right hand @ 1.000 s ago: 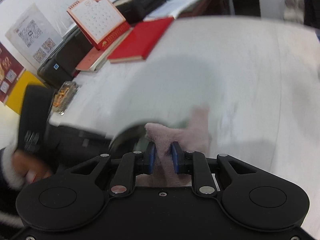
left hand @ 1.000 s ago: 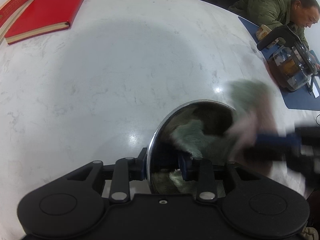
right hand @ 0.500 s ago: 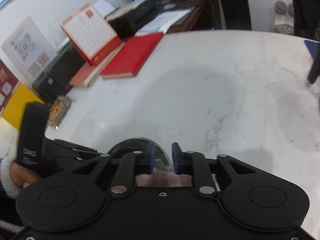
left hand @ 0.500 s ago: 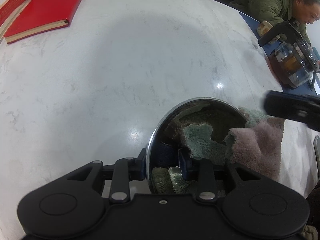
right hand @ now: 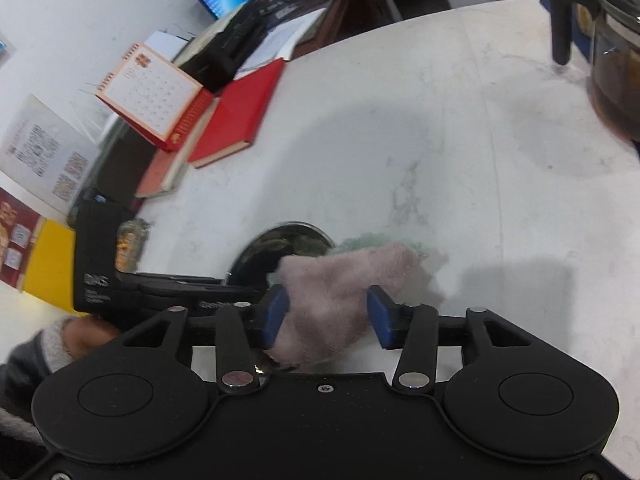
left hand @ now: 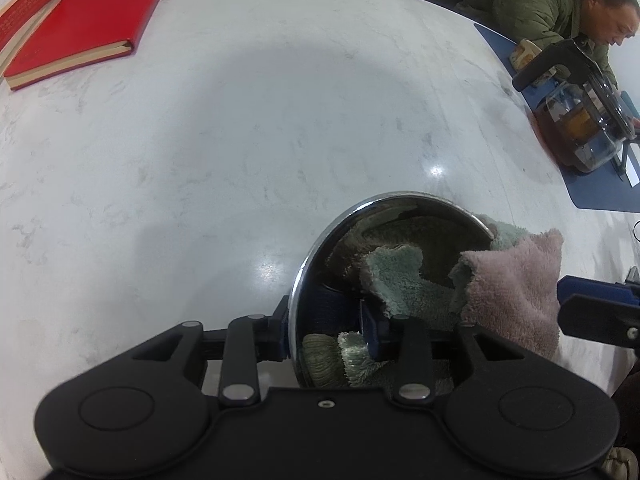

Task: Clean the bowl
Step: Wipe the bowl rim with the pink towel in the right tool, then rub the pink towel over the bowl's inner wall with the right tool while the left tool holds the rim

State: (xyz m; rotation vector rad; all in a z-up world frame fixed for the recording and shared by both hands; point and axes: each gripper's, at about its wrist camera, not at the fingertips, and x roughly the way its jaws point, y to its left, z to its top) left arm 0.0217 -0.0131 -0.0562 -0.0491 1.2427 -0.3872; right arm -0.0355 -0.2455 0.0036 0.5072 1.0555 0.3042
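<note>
A shiny steel bowl (left hand: 320, 256) is tipped on its side on the white marble table (left hand: 240, 140). My left gripper (left hand: 326, 332) sits astride its near rim, one finger outside and one inside. Its jaws are easing open with the wall still pinched between them. A fluffy cloth (left hand: 516, 288), pink on one face and green on the other, hangs out over the bowl's right rim. In the right wrist view the cloth (right hand: 340, 292) lies loose between the fingers of my right gripper (right hand: 328, 316), whose jaws are opening beside the bowl (right hand: 276, 248).
A red book (left hand: 80, 28) lies at the far left, with a desk calendar (right hand: 152, 92) beside it. A glass teapot (left hand: 580, 128) stands on a blue mat (left hand: 600, 196) at the right. A person in a green jacket (left hand: 540, 4) sits at the table's far side.
My right gripper was shut on the cloth inside the bowl, then let it go, opened and drew back to the right. The cloth now hangs over the rim. Left gripper and bowl stayed put.
</note>
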